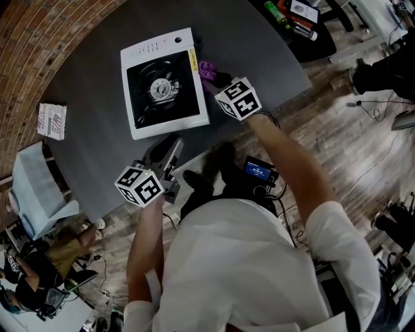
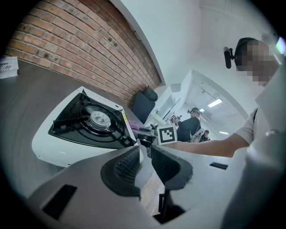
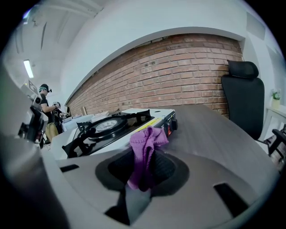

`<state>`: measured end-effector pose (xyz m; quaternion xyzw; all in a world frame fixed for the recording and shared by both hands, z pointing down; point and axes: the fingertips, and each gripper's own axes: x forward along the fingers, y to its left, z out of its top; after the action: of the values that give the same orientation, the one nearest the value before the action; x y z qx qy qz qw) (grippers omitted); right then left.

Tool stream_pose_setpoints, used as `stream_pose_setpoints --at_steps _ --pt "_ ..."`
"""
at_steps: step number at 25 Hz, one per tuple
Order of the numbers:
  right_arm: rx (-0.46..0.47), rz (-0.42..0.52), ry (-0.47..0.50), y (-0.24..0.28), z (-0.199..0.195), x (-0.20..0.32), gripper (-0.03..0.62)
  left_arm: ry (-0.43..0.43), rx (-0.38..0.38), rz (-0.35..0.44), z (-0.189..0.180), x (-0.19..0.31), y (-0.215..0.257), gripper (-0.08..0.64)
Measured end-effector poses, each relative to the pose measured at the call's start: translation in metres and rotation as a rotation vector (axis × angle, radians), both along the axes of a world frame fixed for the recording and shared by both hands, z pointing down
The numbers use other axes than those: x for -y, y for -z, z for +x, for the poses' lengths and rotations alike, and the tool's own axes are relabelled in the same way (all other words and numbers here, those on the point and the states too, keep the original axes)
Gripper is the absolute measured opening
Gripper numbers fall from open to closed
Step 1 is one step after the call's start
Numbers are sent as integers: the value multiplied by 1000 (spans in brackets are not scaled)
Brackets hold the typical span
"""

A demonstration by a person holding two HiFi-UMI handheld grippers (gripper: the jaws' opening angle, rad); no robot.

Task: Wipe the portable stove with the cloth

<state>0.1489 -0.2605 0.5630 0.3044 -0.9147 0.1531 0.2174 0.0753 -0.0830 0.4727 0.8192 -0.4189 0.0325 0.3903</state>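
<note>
The white portable stove (image 1: 162, 84) with a black burner top lies on the dark grey table (image 1: 91, 149). My right gripper (image 1: 217, 79) hovers at the stove's right edge, shut on a purple cloth (image 1: 209, 71). In the right gripper view the cloth (image 3: 145, 154) bunches up between the jaws, and the stove (image 3: 114, 127) is just ahead to the left. My left gripper (image 1: 171, 150) hangs near the table's front edge, below the stove. Its jaws (image 2: 145, 163) are shut to a narrow slit with nothing between them, and the stove (image 2: 87, 125) lies ahead on the left.
A white printed packet (image 1: 52, 120) lies at the table's left side by the brick wall. Small items (image 1: 292, 14) crowd the far right end. A black office chair (image 3: 241, 96) stands beyond the table. Another person (image 2: 191, 123) stands in the background.
</note>
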Motion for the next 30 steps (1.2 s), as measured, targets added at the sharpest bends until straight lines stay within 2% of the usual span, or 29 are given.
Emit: stream_pose_setpoints --at_steps 17,30 --pt "-53 -13 117 0 5 -63 98 -108 -29 4 9 -18 -2 86" --pt "-88 -30 154 -2 10 -100 98 -153 -49 11 6 -32 -1 86"
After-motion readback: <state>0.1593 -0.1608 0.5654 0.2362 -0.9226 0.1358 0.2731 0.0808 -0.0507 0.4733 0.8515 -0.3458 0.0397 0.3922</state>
